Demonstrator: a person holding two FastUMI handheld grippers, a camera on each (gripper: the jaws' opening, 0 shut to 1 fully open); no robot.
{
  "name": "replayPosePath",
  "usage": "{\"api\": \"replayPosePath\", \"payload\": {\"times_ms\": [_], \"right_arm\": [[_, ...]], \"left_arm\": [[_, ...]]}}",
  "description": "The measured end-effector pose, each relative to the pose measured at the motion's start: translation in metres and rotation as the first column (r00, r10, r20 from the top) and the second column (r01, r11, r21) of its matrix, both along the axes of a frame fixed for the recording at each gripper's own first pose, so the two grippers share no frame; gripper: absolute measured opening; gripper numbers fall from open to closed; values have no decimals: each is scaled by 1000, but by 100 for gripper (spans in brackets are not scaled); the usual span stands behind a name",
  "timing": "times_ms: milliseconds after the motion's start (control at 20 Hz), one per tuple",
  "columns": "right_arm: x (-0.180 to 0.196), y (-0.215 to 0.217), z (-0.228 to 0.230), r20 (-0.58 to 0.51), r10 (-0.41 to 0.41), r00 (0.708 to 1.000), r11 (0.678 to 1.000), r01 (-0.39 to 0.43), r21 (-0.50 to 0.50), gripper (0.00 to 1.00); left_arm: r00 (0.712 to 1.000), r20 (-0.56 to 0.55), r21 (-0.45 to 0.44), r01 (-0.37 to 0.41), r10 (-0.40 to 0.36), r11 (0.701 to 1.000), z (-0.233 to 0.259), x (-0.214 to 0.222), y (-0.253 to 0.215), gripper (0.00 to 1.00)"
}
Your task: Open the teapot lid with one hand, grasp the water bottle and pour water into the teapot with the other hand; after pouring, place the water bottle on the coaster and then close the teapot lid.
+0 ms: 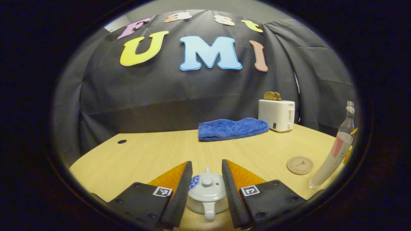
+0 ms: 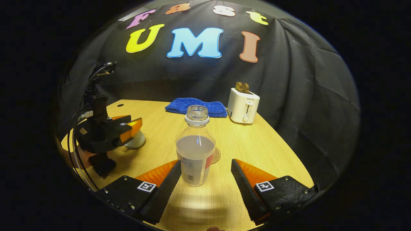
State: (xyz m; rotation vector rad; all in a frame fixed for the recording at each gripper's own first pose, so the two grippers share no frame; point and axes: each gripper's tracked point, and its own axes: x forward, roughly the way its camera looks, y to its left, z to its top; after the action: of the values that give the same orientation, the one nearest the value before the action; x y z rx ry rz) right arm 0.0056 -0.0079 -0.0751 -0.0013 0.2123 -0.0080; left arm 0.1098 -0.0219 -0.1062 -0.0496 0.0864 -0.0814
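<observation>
Black cloth drapes the back of the booth, and below it a pale wooden table (image 1: 154,154) fills the lower half of both views. In the left gripper view, the left gripper (image 1: 207,189) sits at the bottom centre with its jaws spread wide, one on each side of a small white ceramic teapot (image 1: 207,197). The fingers stand just beside the pot's body and appear not to press on it. The teapot's round knobbed lid (image 1: 207,183) is still seated on the pot, the handle points toward the bottom edge of the frame, and a blue pattern shows on its left side. At the right of that view stands a clear plastic water bottle (image 1: 334,154) with no cap, and just left of its base lies a round cork coaster (image 1: 300,165). A folded blue towel (image 1: 232,129) and a white toaster (image 1: 276,115) holding brown slices lie toward the upper right, against the cloth.

In the right gripper view, the right gripper (image 2: 205,179) is at the bottom centre, jaws wide apart. The bottle stands upright between them, partly filled, close to the left finger; I cannot tell whether it touches, and a clear gap remains to the right finger. The coaster peeks out behind the bottle's right side.
</observation>
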Motion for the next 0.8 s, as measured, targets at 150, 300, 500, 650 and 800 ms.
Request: {"api": "replayPosePath", "payload": {"times_ms": [150, 300, 500, 650, 800], "right_arm": [[2, 0, -2, -3, 1, 1000, 1000, -1, 10, 97], [1, -1, -4, -10, 6, 1000, 1000, -5, 9, 97], [1, -2, -8, -17, 13, 1000, 1000, -13, 4, 97], [3, -1, -9, -19, 18, 1000, 1000, -17, 7, 97], [4, -1, -9, -18, 24, 1000, 1000, -25, -5, 97]], "left_arm": [[1000, 5, 0, -8, 8, 1000, 1, 0, -1, 58], [1000, 17, 7, -20, 20, 1000, 0, 0, 1, 46], [999, 26, 14, -28, 27, 1000, 0, 0, 1, 38], [999, 41, 40, -29, 28, 999, 1, -1, -1, 37], [998, 51, 36, -41, 39, 999, 0, 3, 2, 27]]}}
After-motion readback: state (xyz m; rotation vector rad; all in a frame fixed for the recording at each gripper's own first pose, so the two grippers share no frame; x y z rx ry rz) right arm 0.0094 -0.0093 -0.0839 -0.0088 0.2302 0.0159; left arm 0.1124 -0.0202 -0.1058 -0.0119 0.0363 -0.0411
